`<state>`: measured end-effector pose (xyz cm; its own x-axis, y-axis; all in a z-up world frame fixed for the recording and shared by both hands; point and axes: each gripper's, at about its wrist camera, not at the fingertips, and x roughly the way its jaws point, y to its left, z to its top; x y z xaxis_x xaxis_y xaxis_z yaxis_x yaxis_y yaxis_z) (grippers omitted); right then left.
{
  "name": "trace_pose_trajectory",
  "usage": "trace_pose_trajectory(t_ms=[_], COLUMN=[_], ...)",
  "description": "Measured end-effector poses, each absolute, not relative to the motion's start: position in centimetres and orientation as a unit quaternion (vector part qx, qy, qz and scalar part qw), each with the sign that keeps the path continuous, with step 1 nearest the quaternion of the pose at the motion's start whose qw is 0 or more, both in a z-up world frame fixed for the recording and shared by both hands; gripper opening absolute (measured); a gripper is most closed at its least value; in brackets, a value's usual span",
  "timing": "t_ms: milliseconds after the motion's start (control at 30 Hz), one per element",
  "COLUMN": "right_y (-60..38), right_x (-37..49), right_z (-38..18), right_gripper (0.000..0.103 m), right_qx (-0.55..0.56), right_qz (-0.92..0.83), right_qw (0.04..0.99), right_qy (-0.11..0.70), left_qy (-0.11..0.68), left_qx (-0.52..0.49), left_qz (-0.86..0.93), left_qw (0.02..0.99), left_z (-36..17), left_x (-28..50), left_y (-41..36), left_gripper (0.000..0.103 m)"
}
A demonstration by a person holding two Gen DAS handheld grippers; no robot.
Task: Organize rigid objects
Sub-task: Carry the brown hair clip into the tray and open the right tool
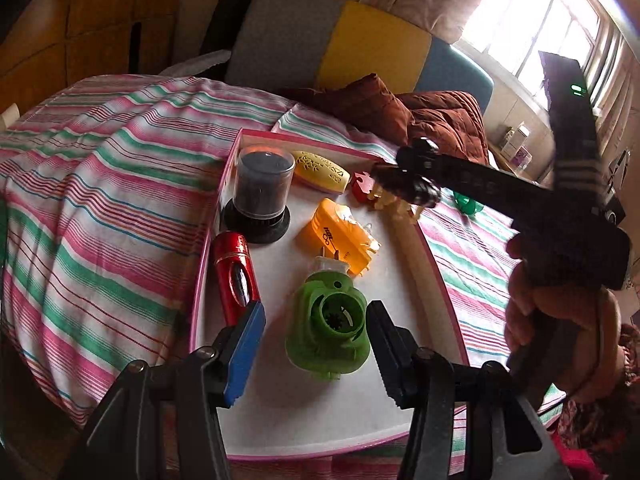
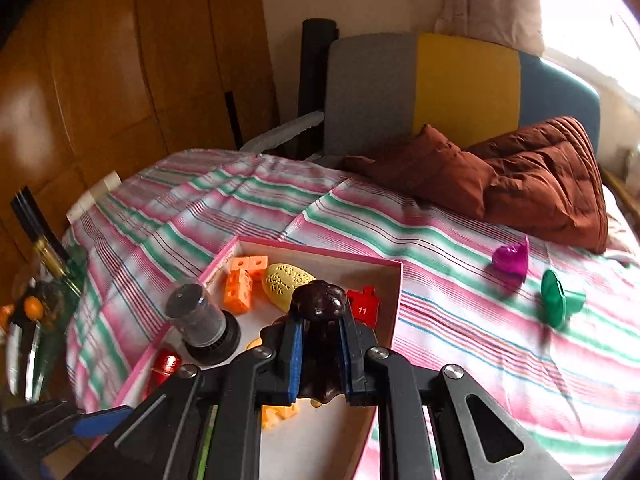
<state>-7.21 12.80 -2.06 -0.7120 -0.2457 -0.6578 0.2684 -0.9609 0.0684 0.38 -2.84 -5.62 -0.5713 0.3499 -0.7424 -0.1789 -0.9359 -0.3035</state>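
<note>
A pink-rimmed white tray (image 1: 436, 264) lies on the striped bed. In it are a green plastic device (image 1: 326, 332), a yellow plug-in device (image 1: 340, 236), a red flashlight (image 1: 236, 276), a dark capped cylinder (image 1: 262, 192), a yellow oval case (image 1: 320, 171) and a red tag (image 1: 362, 188). My left gripper (image 1: 316, 356) is open, its fingers either side of the green device. My right gripper (image 2: 320, 344) is shut on a dark brown glossy toy (image 2: 320, 300) above the tray (image 2: 396, 280); it also shows in the left wrist view (image 1: 416, 188).
Orange cubes (image 2: 242, 280) sit at the tray's far corner. A purple piece (image 2: 510, 258) and a green piece (image 2: 558, 298) lie on the sheet to the right. A brown quilt (image 2: 532, 184) and a chair back stand behind. A glass table is at the left.
</note>
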Motion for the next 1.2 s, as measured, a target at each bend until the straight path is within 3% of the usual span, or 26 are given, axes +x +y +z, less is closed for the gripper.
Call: trace_pose_trajectory(t_ms=[300,467,567,900,1200], right_y=[12.4,13.6,14.1,13.1,13.2], right_x=[-8.3,-7.1,-6.0,-5.1,-5.1], right_z=[-4.5,-5.0,-4.7,-3.6,-4.4], right_gripper=[0.017,0.021,0.036,0.037,0.037], right_qx=[0.376,0.391,0.385,0.370,0.399], right_qz=[-0.916,-0.911,-0.912,-0.919,-0.902], right_qw=[0.130,0.133,0.141,0.137,0.166], right_qy=[0.039,0.002,-0.010,0.025,-0.010], left_qy=[-0.108,-0.111,-0.111,-0.099,-0.091], left_qx=[-0.434,-0.436,-0.435,-0.433,-0.435], left_qz=[0.882,0.881,0.882,0.884,0.886], left_qw=[0.146,0.144,0.141,0.145,0.136], left_z=[-5.5,-5.7,-5.7,-5.3,-5.1], left_x=[0.3,0.3,0.4,0.8,1.0], left_y=[-3.4,-3.5,-3.5,-2.6,-2.4], left_gripper=[0.053,0.053,0.053,0.053,0.053])
